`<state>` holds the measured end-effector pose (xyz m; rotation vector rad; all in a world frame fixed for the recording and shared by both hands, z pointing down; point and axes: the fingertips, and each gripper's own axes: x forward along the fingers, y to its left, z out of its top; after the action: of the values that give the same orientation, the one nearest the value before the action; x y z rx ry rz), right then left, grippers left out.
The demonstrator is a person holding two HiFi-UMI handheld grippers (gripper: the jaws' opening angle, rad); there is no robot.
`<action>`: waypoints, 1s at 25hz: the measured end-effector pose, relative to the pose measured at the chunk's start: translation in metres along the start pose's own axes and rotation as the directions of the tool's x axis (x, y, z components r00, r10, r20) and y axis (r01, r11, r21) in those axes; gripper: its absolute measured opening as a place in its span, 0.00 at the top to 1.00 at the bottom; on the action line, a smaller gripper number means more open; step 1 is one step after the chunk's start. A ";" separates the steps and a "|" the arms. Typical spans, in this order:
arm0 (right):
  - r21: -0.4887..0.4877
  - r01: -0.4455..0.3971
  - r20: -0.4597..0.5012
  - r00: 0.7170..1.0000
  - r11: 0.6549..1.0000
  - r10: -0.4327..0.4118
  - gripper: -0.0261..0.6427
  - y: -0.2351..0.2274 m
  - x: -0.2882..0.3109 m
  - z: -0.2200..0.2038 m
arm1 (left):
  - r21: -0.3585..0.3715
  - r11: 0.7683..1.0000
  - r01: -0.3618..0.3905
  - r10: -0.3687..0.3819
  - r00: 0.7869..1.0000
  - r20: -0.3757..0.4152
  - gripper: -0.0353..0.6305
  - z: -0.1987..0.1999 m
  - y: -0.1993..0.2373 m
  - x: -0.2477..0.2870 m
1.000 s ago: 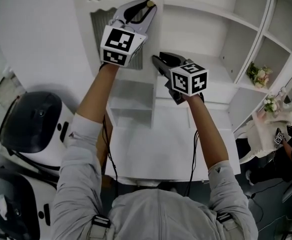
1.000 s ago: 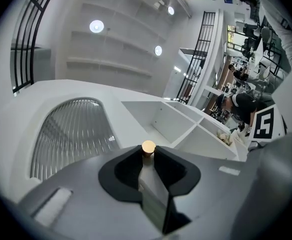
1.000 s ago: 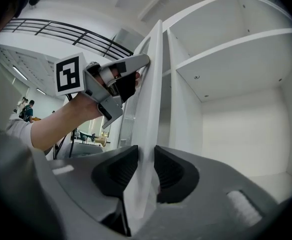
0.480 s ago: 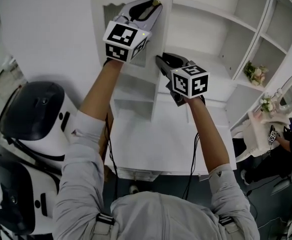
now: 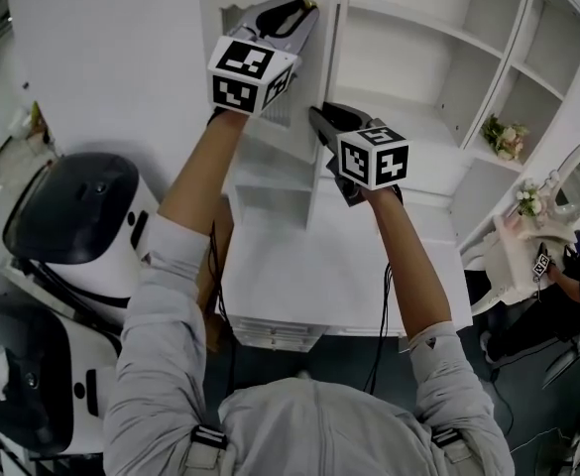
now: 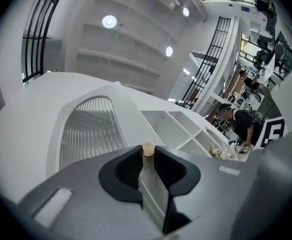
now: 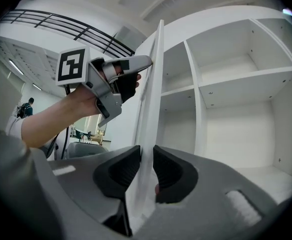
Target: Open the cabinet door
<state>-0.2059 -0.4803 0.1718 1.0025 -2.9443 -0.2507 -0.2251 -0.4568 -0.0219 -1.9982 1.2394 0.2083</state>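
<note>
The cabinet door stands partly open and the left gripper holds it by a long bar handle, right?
Not a bar handle. The left gripper is shut on a small round knob at the door's edge, as the left gripper view shows. The cabinet door does stand partly open.

The white cabinet door (image 5: 314,77) is swung partly open, held upright and edge-on out from the open shelving (image 5: 418,67). An arched ribbed panel (image 6: 88,129) is set in its face, and a small beige knob (image 6: 148,148) is fixed at its free edge.
</note>
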 end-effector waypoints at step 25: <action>-0.013 0.187 0.015 0.982 0.982 -0.187 0.84 0.170 0.010 0.023 | -0.160 0.967 0.198 -0.179 0.976 0.122 0.80 0.045 0.067 -0.139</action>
<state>-0.3184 -0.3501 0.1759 1.2821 -2.8567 -0.2825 -0.3408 -0.3455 -0.0192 -2.2085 0.9848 0.3329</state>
